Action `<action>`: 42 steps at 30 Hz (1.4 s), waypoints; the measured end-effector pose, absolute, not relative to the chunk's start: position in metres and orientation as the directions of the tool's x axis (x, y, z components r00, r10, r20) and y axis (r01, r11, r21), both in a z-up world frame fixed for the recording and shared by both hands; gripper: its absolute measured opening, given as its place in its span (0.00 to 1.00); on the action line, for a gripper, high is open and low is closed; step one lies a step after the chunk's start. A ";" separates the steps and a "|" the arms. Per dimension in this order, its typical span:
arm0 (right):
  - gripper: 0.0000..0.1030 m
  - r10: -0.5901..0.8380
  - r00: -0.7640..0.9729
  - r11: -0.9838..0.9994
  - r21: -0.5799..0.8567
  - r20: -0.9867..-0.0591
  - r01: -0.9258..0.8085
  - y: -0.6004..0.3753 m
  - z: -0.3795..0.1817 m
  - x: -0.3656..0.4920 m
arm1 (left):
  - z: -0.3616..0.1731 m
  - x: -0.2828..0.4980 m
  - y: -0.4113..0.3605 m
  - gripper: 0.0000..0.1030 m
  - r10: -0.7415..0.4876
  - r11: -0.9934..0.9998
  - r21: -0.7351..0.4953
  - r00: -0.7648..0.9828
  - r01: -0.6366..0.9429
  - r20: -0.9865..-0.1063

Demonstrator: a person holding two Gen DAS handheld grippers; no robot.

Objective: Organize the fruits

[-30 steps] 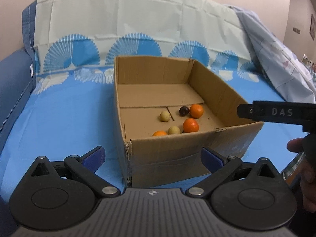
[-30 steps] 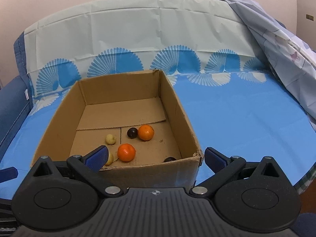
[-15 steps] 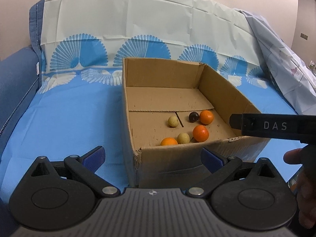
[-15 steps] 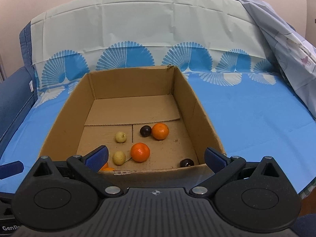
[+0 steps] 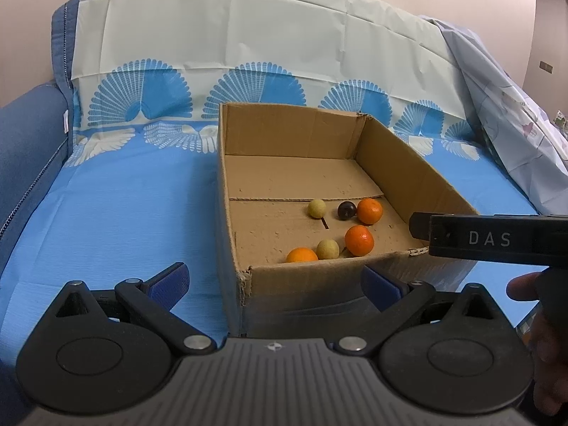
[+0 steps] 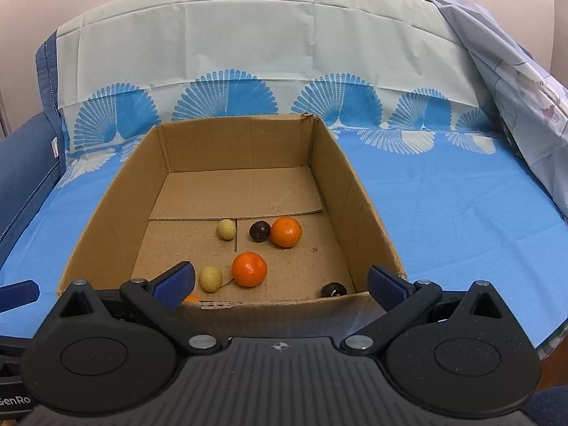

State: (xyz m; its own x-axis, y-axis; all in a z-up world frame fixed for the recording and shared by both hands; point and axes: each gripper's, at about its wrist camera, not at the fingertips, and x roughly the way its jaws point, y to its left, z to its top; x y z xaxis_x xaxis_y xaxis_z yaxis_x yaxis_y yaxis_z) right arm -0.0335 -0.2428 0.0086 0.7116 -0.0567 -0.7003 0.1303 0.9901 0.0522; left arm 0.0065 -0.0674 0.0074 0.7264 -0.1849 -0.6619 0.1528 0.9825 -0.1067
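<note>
Cardboard box at frame centre held oranges, pale fruits, probably plums; both tongs released, empty, below it.

You have the cardboard box on the tablecloth, approx. in the middle, with the sofa backrest behind it. All fruit lies in the box, in the near half. At the back, left to right: one small fruit, a dark fruit touching a mandarin. Nearer to you: another small fruit just beside a 2nd mandarin. A 3rd mandarin sits against the front wall, left of these. A 2nd dark fruit is in the near right corner, apart from the rest.
</note>
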 end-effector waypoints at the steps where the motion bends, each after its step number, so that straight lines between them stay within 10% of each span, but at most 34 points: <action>1: 0.99 -0.056 0.712 0.990 0.051 -0.700 0.128 -0.242 0.009 -0.033 | 0.007 0.006 -0.067 1.00 -0.185 0.983 -0.107 0.727 0.153 -0.662; 42: 0.99 -0.048 0.717 0.996 0.023 -0.695 0.089 -0.234 0.008 -0.033 | 0.007 0.008 -0.070 1.00 -0.187 0.982 -0.110 0.726 0.152 -0.662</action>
